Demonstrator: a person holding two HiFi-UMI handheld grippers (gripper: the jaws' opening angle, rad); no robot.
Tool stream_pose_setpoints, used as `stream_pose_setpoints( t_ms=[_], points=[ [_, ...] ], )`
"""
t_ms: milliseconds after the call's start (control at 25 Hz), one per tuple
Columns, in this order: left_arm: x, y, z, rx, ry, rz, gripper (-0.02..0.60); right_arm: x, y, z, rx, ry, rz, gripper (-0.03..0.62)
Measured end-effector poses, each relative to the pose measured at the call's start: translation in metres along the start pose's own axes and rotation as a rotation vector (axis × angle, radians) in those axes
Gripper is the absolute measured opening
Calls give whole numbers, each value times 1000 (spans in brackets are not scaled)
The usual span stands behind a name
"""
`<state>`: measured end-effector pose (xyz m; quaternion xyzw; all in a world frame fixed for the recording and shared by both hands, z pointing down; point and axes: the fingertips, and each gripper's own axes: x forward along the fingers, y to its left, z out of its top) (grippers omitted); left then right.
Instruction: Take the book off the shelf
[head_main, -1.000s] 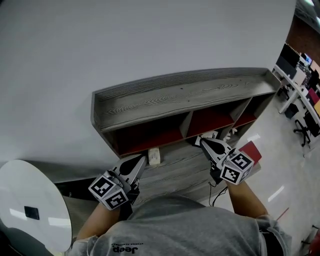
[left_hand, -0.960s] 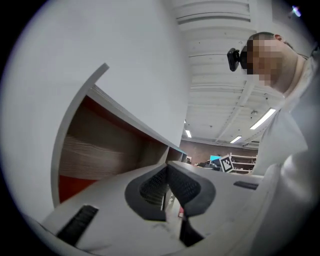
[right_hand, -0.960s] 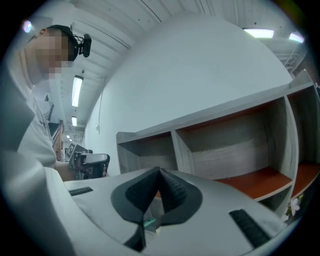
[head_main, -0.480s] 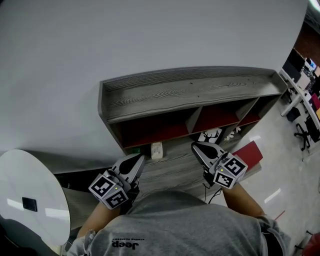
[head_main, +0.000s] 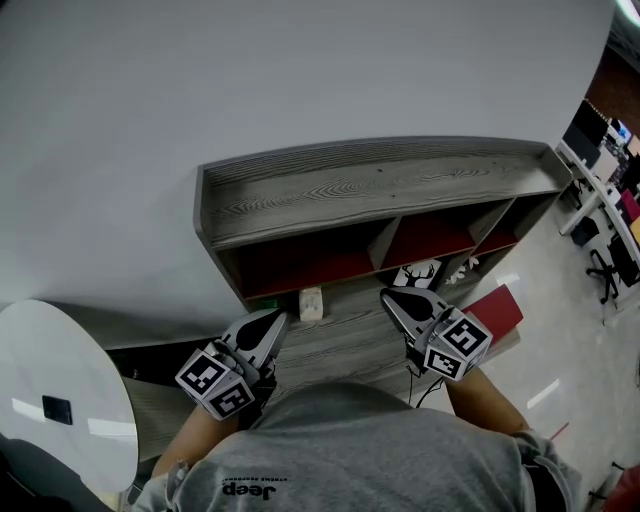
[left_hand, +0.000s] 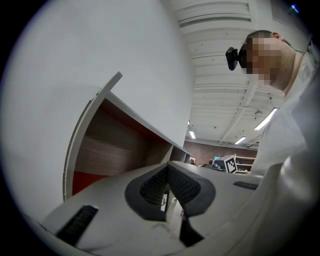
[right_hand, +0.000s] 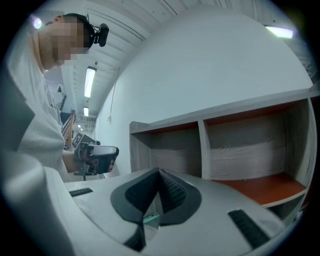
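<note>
Hovering side by side, the left gripper (head_main: 277, 320) and right gripper (head_main: 390, 297) have their jaws pressed together on nothing. Just beyond, what I take for the book (head_main: 311, 303) stands pale and upright on the lower board (head_main: 350, 335), at the front of the shelf's (head_main: 370, 185) left compartment. It could be awaiting a grasp or just set down.
</note>
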<state>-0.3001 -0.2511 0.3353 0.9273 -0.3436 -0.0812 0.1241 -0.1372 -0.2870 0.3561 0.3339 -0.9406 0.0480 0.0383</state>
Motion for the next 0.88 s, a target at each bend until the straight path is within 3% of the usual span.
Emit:
stream_pose_setpoints(
  t_ms=[880],
  points=[
    [-7, 2, 0, -33, -10, -3, 26, 0, 11, 0, -16, 13, 35, 3]
  ],
)
